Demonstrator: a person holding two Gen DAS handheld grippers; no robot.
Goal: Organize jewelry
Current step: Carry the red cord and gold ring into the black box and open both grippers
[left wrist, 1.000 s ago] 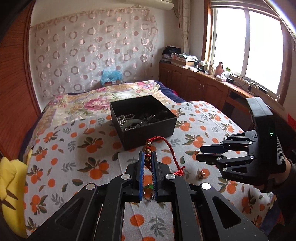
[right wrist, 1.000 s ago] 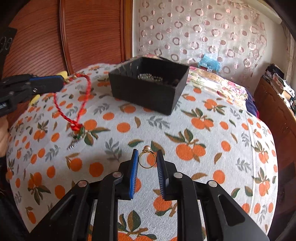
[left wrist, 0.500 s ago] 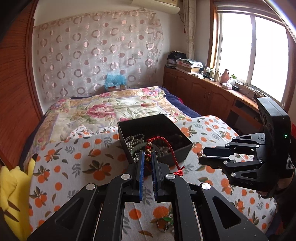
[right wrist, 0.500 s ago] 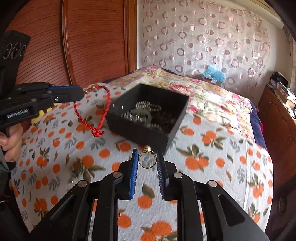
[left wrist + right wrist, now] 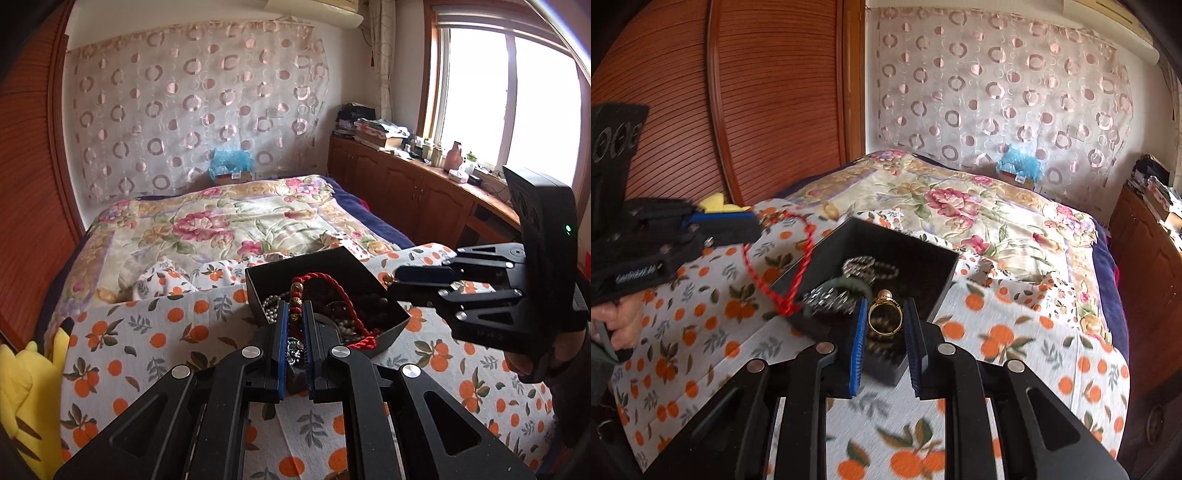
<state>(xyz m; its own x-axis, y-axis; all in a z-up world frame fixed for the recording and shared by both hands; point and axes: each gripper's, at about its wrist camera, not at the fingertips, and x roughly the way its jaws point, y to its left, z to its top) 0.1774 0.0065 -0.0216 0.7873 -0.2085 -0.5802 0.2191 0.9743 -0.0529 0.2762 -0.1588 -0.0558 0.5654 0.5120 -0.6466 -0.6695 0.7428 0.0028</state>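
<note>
Left hand-held gripper (image 5: 294, 325) pinching red cord bracelet (image 5: 334, 295), right hand-held gripper (image 5: 885, 321) pinching gold ring (image 5: 885, 317); both directly above black box (image 5: 938, 266).

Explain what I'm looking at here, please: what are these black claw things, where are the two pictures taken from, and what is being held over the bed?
No robot: a person holds a handheld two-finger gripper in each hand, and each carries a camera looking along its fingers. One picture is from the left gripper, the other from the right gripper. Each gripper also shows at the edge of the other's picture. On the orange-print cloth over the bed stands an open black box with beads and chains inside. The left gripper is closed on a red cord bracelet with beads, hanging above the box. The right one grips a gold ring at the box's near edge.
</note>
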